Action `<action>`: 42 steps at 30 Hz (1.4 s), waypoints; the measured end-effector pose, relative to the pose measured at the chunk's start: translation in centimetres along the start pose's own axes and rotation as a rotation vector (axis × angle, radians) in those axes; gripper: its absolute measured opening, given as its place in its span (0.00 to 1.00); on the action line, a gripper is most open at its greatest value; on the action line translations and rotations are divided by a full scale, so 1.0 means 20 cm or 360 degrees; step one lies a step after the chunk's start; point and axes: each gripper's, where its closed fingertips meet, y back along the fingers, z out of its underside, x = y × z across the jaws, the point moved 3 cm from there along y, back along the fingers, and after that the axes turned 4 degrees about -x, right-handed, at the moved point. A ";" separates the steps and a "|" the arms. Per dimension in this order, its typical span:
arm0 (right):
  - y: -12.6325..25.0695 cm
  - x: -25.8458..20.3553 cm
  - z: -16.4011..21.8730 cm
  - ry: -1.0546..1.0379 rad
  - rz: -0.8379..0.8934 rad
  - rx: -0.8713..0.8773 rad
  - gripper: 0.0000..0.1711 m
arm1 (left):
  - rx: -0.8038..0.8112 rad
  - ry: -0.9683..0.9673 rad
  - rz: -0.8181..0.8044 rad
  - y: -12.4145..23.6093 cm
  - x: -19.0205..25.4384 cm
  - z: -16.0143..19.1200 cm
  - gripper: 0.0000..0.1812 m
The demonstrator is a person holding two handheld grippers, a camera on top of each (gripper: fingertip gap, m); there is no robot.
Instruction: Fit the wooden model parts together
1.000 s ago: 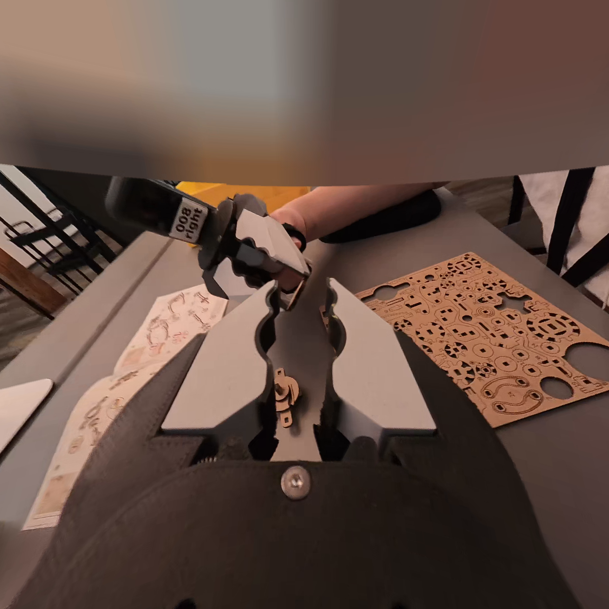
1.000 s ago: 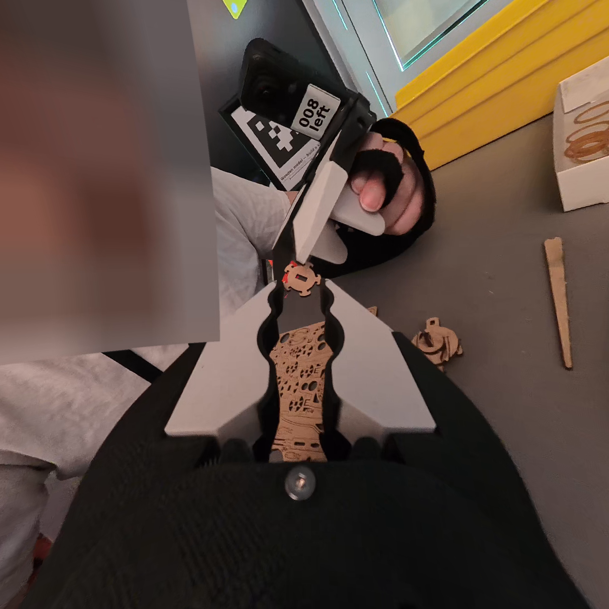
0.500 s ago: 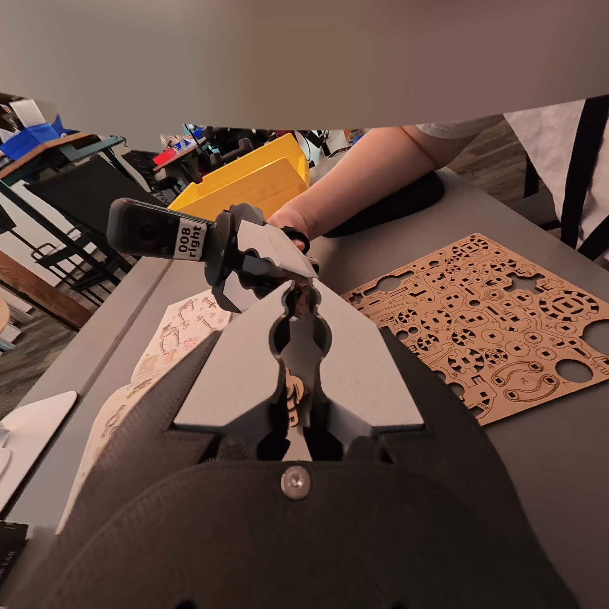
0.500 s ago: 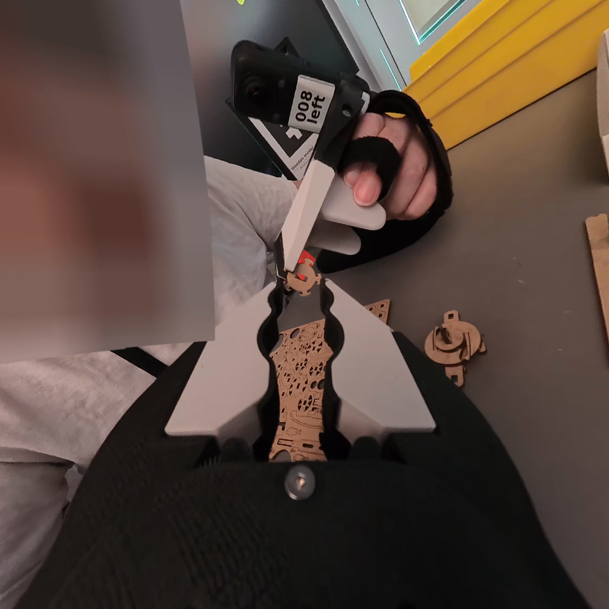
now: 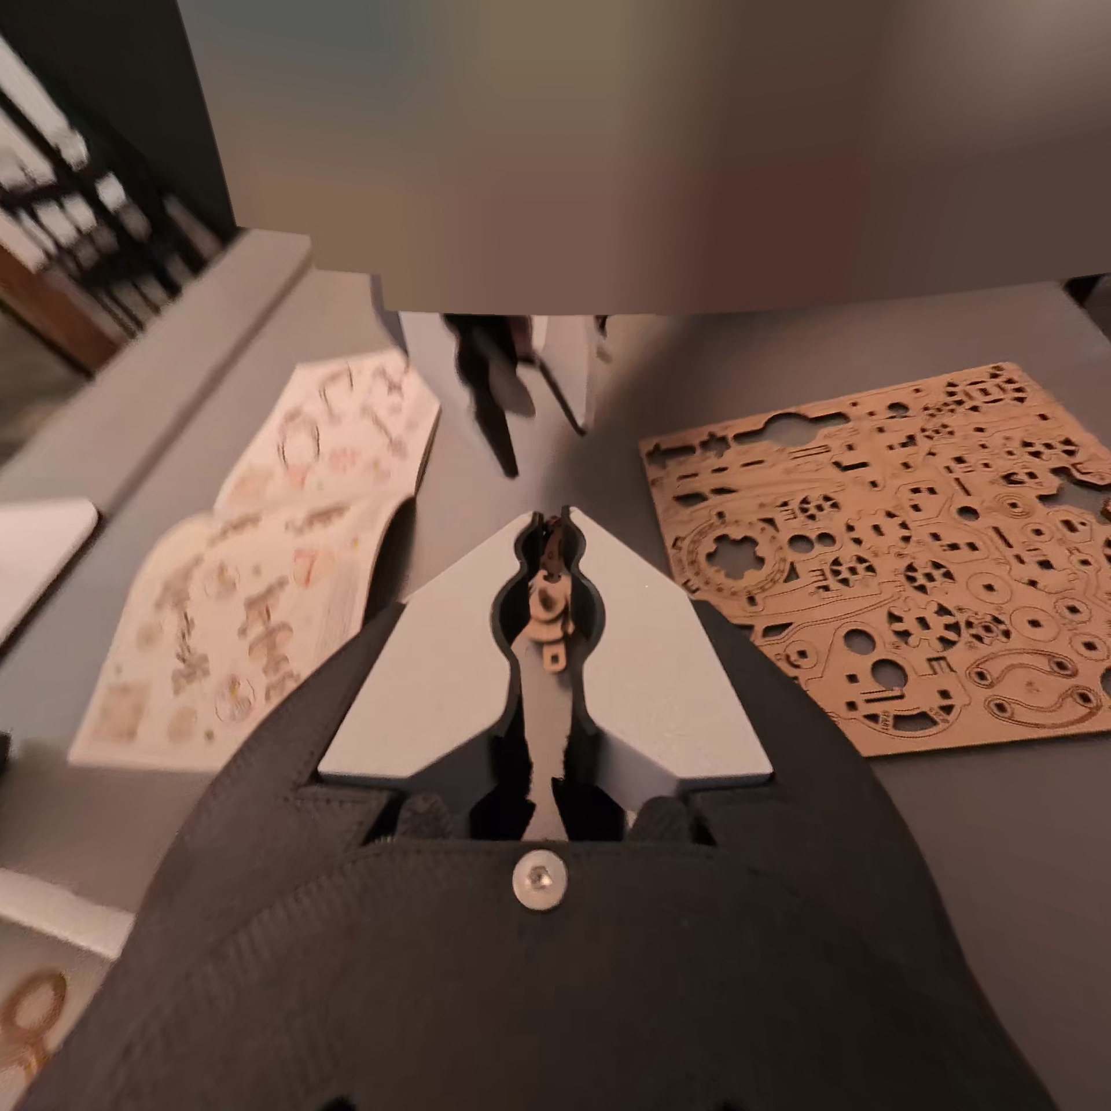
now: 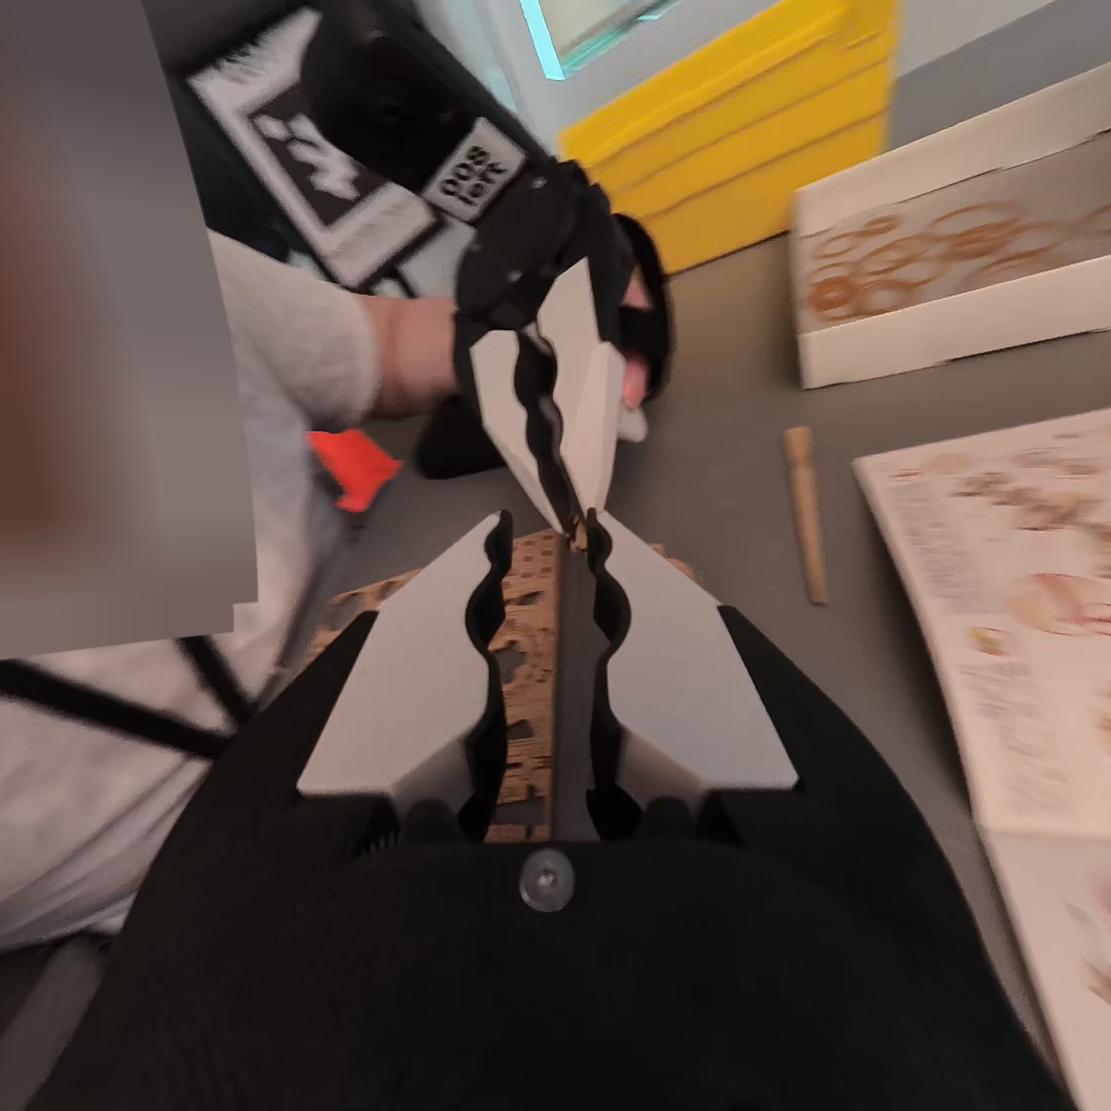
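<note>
Small wooden part (image 5: 552, 544): we see it pinched edge-on at the very tips of the left tongs (image 5: 550, 522), held above the bench (image 5: 781, 902); in the right wrist view it is a sliver at the meeting tips (image 6: 578, 537).
Left tongs: closed on that part.
Right tongs (image 6: 546, 522): spread apart, gripping nothing, one tip just beside the part.
Sub-assembly (image 5: 548, 619): lies on the bench below the left tongs, seen between their fingers.
Doing the step well: we judge the part must be carried down and its slot squared to the sub-assembly; the grip is shallow, so we press gently and steady the sub-assembly with the right tongs.
Around: punched wooden sheet (image 5: 890, 541) to one side, instruction booklet (image 5: 252, 529) to the other.
Change: a second ago the right tongs held the part and the left were open; it has since been handed over.
</note>
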 end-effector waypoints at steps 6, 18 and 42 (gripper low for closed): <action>-0.03 0.07 0.03 0.0132 0.0389 -0.0165 0.11 | -0.0099 0.0177 -0.0018 -0.01 -0.05 0.05 0.02; -0.12 0.08 0.11 0.0174 0.0409 -0.0305 0.08 | -0.0112 0.0253 0.0059 -0.02 -0.04 0.06 0.02; 0.02 0.12 -0.06 -0.0361 0.0096 0.0305 0.01 | 0.0336 0.0835 0.0249 0.06 -0.14 -0.03 0.12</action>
